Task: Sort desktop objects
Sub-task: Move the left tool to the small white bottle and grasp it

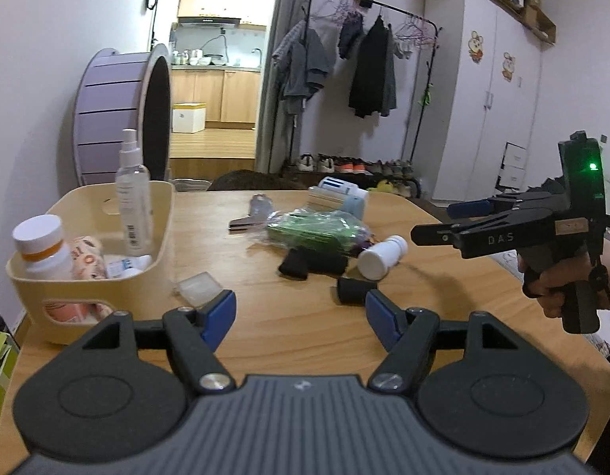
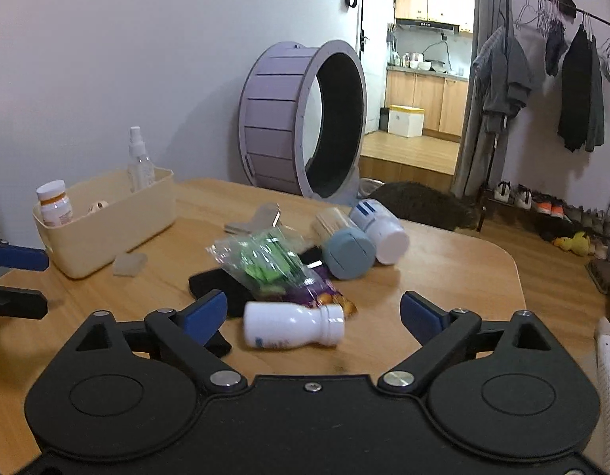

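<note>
A cream basket stands at the table's left and holds a clear spray bottle and an orange-labelled pill bottle. Mid-table lies a pile: a green plastic bag, a blue-striped white jar, a grey-lidded container and black pieces. A white bottle lies on its side. My right gripper is open, the bottle lying between its fingers untouched. My left gripper is open and holds nothing.
A small clear box lies by the basket, a metal clip behind the pile. A purple wheel stands past the table's far edge. A person's hand grips the right tool.
</note>
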`<state>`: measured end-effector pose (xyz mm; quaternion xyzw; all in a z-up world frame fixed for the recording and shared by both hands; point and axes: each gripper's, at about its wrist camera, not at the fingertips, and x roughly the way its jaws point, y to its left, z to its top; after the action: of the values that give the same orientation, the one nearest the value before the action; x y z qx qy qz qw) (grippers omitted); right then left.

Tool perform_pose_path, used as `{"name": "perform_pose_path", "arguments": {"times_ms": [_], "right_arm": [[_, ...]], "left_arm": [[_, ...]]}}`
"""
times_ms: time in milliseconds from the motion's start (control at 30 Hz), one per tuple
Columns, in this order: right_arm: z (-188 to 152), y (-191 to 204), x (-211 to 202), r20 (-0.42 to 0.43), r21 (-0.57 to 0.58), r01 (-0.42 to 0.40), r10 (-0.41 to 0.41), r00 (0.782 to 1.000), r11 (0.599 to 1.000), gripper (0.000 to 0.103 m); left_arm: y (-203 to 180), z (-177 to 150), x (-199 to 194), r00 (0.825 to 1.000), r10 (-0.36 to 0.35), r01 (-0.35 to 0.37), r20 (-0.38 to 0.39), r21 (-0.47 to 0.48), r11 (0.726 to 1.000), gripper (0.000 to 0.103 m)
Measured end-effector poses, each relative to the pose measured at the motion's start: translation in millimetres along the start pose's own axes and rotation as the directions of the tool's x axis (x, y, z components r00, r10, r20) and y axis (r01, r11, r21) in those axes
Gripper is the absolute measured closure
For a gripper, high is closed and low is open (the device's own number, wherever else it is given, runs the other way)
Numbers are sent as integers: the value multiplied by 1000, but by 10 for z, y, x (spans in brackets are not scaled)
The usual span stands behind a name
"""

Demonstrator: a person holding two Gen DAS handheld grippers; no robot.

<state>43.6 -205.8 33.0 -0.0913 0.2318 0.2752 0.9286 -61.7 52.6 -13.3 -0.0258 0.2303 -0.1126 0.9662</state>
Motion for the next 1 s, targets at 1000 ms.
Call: {"name": "perform_pose_path", "arguments": {"times_ms": [1000], "right_arm": [[-243, -274, -429, 72, 59, -12, 8, 997, 998, 4]], "left_arm": [[-340, 250, 430, 993, -112, 114, -28, 69, 991, 32]]}}
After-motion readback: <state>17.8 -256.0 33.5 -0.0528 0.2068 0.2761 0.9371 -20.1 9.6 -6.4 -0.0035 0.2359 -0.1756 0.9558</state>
